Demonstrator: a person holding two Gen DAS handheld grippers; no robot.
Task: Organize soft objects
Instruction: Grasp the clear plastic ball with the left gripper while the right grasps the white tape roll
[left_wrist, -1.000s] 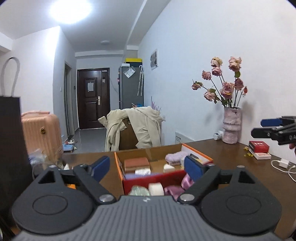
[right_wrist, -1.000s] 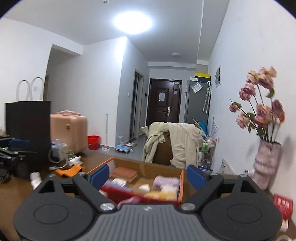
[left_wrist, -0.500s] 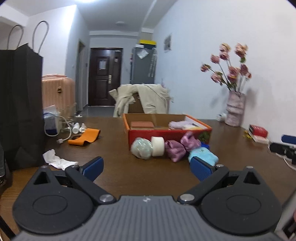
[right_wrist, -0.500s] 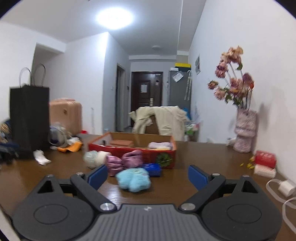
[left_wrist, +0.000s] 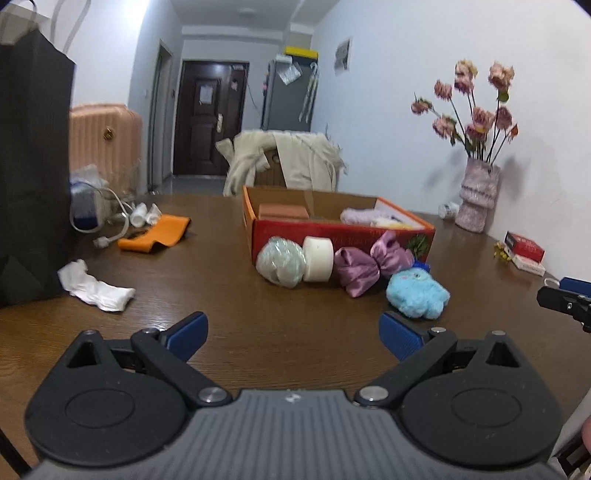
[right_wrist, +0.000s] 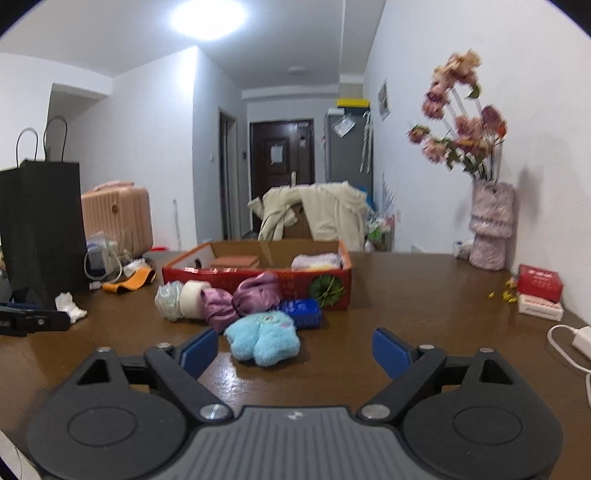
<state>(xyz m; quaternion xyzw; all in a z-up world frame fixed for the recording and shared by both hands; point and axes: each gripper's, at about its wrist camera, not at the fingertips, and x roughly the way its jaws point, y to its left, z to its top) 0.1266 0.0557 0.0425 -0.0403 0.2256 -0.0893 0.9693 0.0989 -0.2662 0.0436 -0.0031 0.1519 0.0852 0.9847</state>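
Several soft things lie on the brown table in front of a red cardboard box (left_wrist: 332, 230) (right_wrist: 258, 273): a pale green mesh ball (left_wrist: 280, 262) (right_wrist: 168, 299), a white foam roll (left_wrist: 318, 258) (right_wrist: 194, 297), a purple satin bow (left_wrist: 373, 264) (right_wrist: 240, 299), a fluffy blue plush (left_wrist: 417, 293) (right_wrist: 264, 339) and a blue packet (right_wrist: 301, 312). The box holds a brown block and pale soft pieces. My left gripper (left_wrist: 293, 334) hangs open, short of the items. My right gripper (right_wrist: 295, 349) is wide, its jaws closing with nothing between them; the plush lies just beyond.
A black paper bag (left_wrist: 29, 177) stands at the left, with crumpled white tissue (left_wrist: 94, 286), an orange cloth (left_wrist: 155, 236) and cables near it. A vase of flowers (right_wrist: 489, 221) and red boxes (right_wrist: 539, 291) sit by the right wall. A white charger (right_wrist: 580, 339) lies at the right edge.
Both grippers have come down and tilted toward the table; the box and the soft things now sit higher and larger in both views. The right jaws have narrowed slightly.
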